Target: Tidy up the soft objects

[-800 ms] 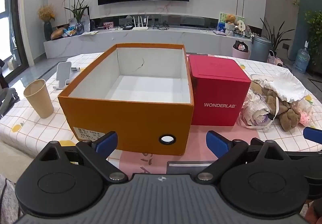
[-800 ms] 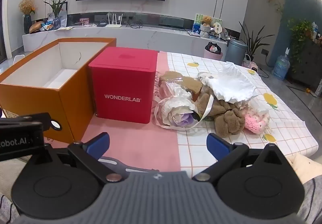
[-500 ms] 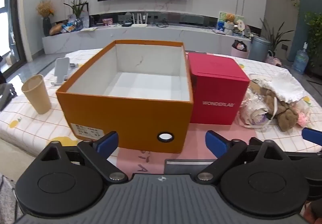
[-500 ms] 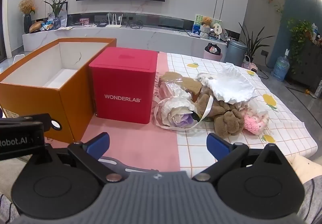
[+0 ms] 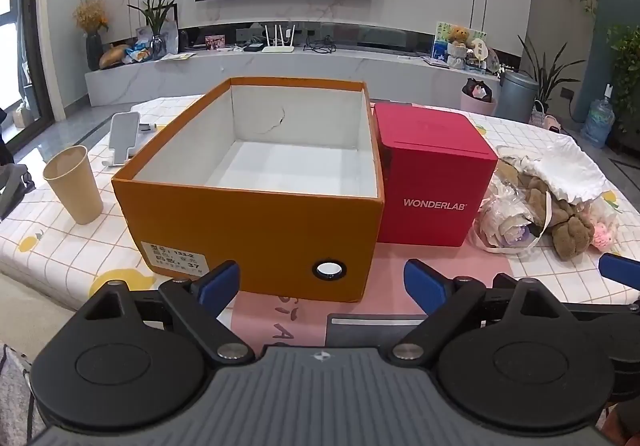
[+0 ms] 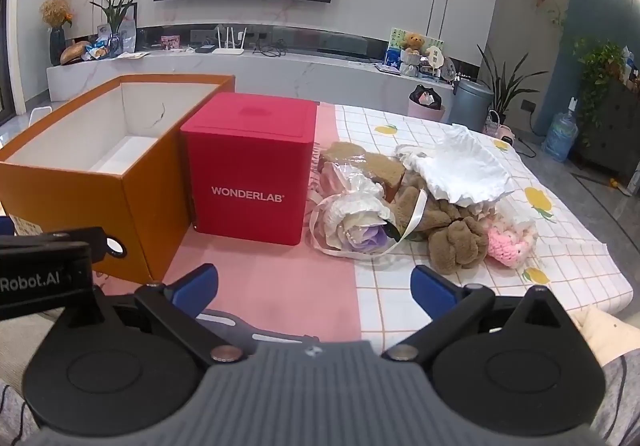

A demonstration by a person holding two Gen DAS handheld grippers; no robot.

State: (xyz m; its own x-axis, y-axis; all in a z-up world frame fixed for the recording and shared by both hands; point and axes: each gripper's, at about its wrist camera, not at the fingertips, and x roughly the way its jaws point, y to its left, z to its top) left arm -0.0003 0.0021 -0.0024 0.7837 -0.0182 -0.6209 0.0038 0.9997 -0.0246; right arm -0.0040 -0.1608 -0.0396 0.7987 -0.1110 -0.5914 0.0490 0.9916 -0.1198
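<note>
Start of the task: nothing is yet packed. The orange box (image 5: 256,197) stands open and bare inside, directly ahead of the left gripper (image 5: 320,282) at 12 o'clock, with the red box (image 5: 432,181) touching its right side. The left gripper's fingers (image 5: 218,282) are spread wide and hold nothing.

The soft things form one heap on the table (image 6: 560,246), to the right of the red box. In the right wrist view the heap lies at about 1 o'clock from the right gripper (image 6: 314,286), whose fingers (image 6: 434,288) are likewise spread wide and hold nothing. Nearest that gripper are the wrapped flower bundle (image 6: 356,226) and the brown plush toy (image 6: 452,234); a white frilled cloth (image 6: 464,173) lies on top at the back, and a pink knitted piece (image 6: 506,242) sits at the heap's right edge.

From the left gripper the same heap lies far off at 2 o'clock, beyond the red box, so the right gripper is judged the nearer one for the first pick. The heap's long axis runs roughly left to right across the right gripper's line of approach. A paper cup (image 5: 74,185) and a phone stand (image 5: 124,137) sit left of the orange box.
</note>
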